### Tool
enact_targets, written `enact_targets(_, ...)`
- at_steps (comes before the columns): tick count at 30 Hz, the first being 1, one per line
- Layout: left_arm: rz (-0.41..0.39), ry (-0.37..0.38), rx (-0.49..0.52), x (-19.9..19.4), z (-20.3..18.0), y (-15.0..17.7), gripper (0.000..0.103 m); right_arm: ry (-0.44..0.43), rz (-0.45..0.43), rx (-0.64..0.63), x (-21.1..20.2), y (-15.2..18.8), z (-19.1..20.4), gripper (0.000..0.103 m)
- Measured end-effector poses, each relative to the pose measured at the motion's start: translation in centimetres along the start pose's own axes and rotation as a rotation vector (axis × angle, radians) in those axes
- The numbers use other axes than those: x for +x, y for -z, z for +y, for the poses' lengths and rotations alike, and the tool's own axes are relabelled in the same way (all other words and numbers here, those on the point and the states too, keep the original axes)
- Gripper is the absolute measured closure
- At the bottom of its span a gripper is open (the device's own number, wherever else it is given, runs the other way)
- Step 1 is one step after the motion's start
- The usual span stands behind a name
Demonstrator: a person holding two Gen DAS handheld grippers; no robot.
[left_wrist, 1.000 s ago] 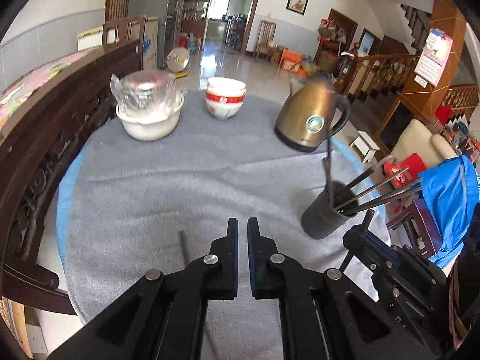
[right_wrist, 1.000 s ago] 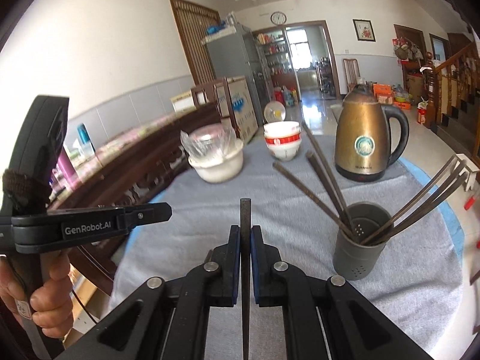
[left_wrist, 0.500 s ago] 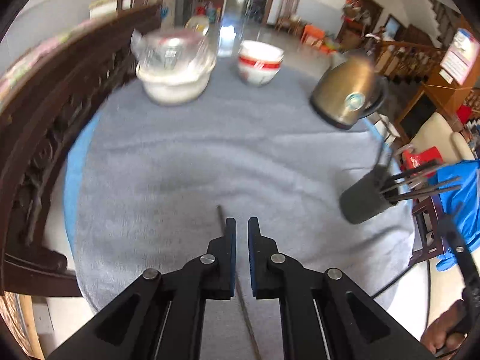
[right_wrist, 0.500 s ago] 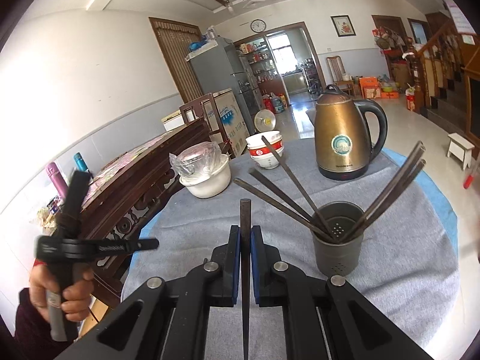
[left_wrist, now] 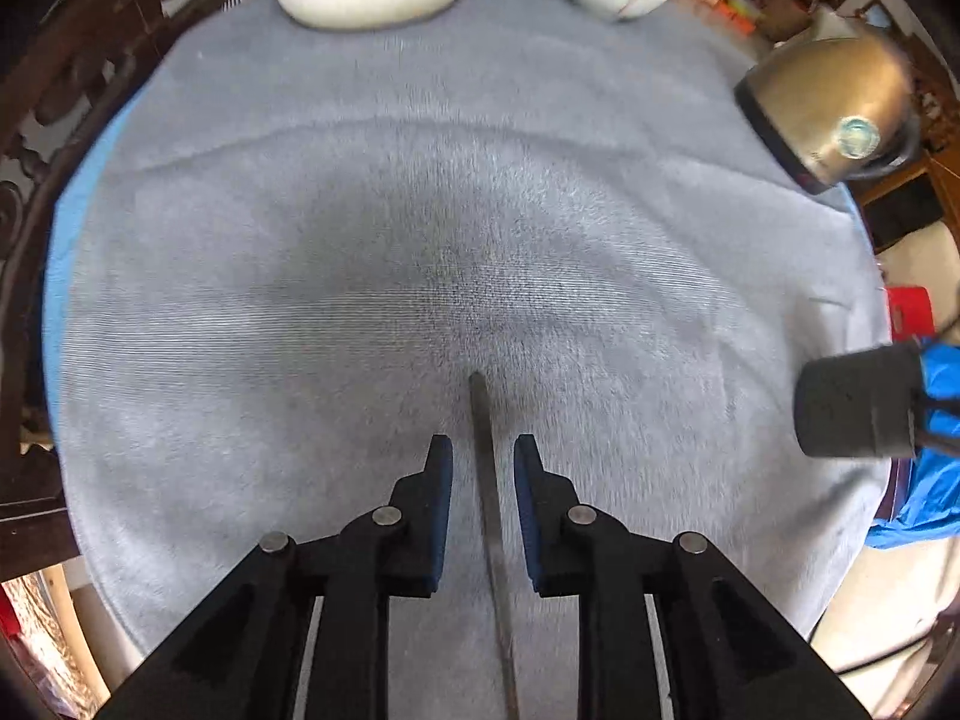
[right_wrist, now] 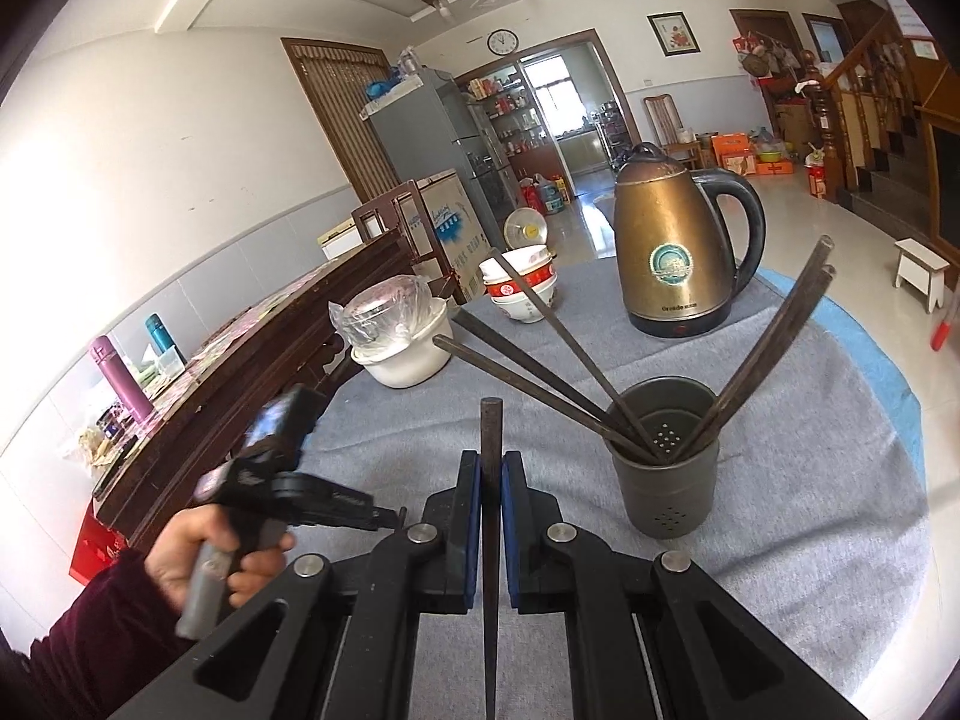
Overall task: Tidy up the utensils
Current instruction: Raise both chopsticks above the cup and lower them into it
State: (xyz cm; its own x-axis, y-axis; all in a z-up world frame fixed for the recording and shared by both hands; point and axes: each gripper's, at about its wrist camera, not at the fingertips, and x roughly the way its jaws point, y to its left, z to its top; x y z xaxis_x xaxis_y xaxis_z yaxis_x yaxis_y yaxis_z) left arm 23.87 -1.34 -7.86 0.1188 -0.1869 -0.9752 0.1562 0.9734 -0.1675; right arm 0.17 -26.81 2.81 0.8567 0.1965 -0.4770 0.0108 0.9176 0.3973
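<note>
My left gripper [left_wrist: 478, 450] is open and low over the grey cloth [left_wrist: 420, 240], with one dark chopstick [left_wrist: 489, 510] lying on the cloth between its fingers, untouched. My right gripper [right_wrist: 491, 462] is shut on another dark chopstick [right_wrist: 491, 432], held above the table to the left of the dark grey utensil holder [right_wrist: 663, 468]. The holder has several chopsticks [right_wrist: 540, 360] leaning out of it. The holder also shows at the right edge of the left wrist view [left_wrist: 852, 405]. The left gripper shows in the right wrist view [right_wrist: 336, 504], held in a hand.
A bronze electric kettle [right_wrist: 678, 246] stands behind the holder. A white bowl with a plastic-wrapped lid [right_wrist: 402, 342] and stacked red-and-white bowls [right_wrist: 522, 288] sit at the far side. A dark carved wooden bench [left_wrist: 36, 120] borders the table's left.
My left gripper has dropped towards the cloth, opened, and come astride the lying chopstick. My right gripper keeps its chopstick, and the holder now appears closer.
</note>
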Motion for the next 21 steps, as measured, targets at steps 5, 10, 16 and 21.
enact_targets(5, 0.008, -0.004, -0.029, 1.5, -0.1, -1.2, 0.083, -0.001, -0.002, 0.008, -0.4, 0.0, -0.6, 0.096)
enact_targets(10, -0.006, -0.012, -0.019, 1.8, -0.4, -1.4, 0.09, -0.006, -0.004, 0.017, -0.3, 0.0, -0.7, 0.096)
enact_targets(16, -0.075, -0.048, 0.015, 0.1, -1.2, 0.2, 0.097, 0.007, -0.02, -0.004, -0.8, 0.1, 0.0, 0.096)
enact_targets(21, -0.201, -0.006, 0.066, -5.2, -3.0, 2.9, 0.098, 0.0, -0.061, -0.005, -1.6, -0.2, 0.1, 0.096)
